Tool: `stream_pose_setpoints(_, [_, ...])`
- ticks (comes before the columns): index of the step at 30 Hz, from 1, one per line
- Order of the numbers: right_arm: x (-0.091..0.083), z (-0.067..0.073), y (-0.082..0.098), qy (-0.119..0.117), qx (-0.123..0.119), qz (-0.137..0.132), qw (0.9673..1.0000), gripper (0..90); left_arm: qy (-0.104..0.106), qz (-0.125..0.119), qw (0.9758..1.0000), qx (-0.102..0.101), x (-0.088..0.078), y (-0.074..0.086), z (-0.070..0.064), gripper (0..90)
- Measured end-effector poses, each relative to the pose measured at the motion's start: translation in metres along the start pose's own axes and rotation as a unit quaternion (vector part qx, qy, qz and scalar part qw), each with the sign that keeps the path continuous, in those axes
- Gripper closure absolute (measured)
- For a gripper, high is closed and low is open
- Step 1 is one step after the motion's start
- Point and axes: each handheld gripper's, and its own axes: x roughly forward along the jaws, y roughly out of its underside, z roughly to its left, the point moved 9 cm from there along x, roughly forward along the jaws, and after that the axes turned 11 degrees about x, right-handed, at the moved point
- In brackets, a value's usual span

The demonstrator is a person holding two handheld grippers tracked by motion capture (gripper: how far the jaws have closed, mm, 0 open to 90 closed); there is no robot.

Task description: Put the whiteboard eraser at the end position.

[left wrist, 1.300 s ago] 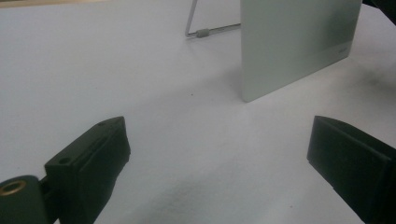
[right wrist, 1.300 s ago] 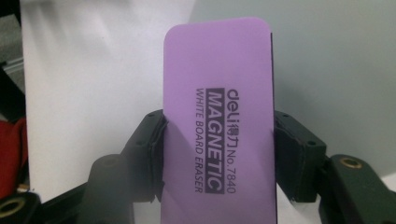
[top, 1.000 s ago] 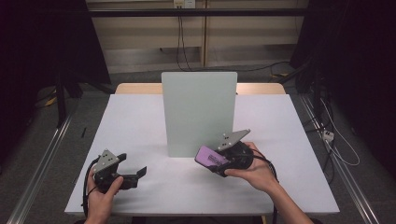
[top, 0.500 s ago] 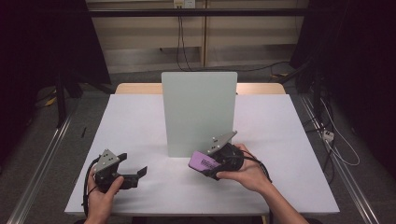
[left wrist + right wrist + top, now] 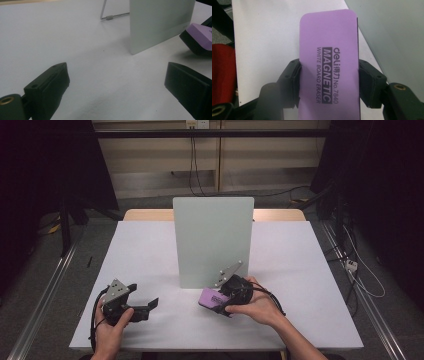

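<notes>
purple eraser [image 5: 328, 65], light and stiff with a soft felt underside, sits clamped across its long sides in the right gripper [image 5: 226, 299] just before the board [image 5: 213, 240]; left gripper [image 5: 142, 307] gapes empty.

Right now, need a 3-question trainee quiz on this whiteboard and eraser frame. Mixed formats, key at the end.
1. True or false: the right hand-held gripper is shut on the purple eraser.
2. Multiple choice: the left hand-held gripper is
A. clamped on the whiteboard
B. open with nothing between its jaws
C. holding a marker
3. Fill in: the small whiteboard stands ____ on the white table.

Key
1. True: both jaws press the eraser's long sides in the right gripper view.
2. B: its jaws stand wide apart over bare table.
3. Upright: a wire stand props it from behind.
</notes>
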Motion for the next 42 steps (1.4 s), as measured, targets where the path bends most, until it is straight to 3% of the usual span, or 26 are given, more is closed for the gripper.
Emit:
stream_pose_setpoints(9, [0.005, 0.002, 0.001, -0.006, -0.005, 0.013, 0.9999, 41.5, -0.001, 0.000, 1.0000, -0.005, 0.000, 0.001, 0.000, 5.4])
stream_pose_setpoints(14, [0.012, 0.005, 0.007, -0.020, -0.006, 0.042, 0.9989, 41.5, -0.003, 0.001, 1.0000, -0.005, -0.001, 0.001, 0.001, 5.4])
stream_pose_setpoints(28, [0.020, 0.004, 0.007, -0.004, -0.004, 0.036, 0.9993, 41.4, 0.000, 0.002, 1.0000, -0.004, -0.001, 0.002, 0.000, 5.4])
stream_pose_setpoints(31, [0.020, 0.004, 0.007, -0.014, -0.007, 0.035, 0.9993, 41.4, 0.000, -0.001, 1.0000, -0.007, 0.000, 0.001, 0.000, 5.4])
stream_pose_setpoints(42, [0.020, 0.003, 0.008, -0.014, 0.006, 0.028, 0.9995, 41.0, 0.006, -0.001, 1.0000, -0.001, 0.000, 0.001, -0.002, 5.4])
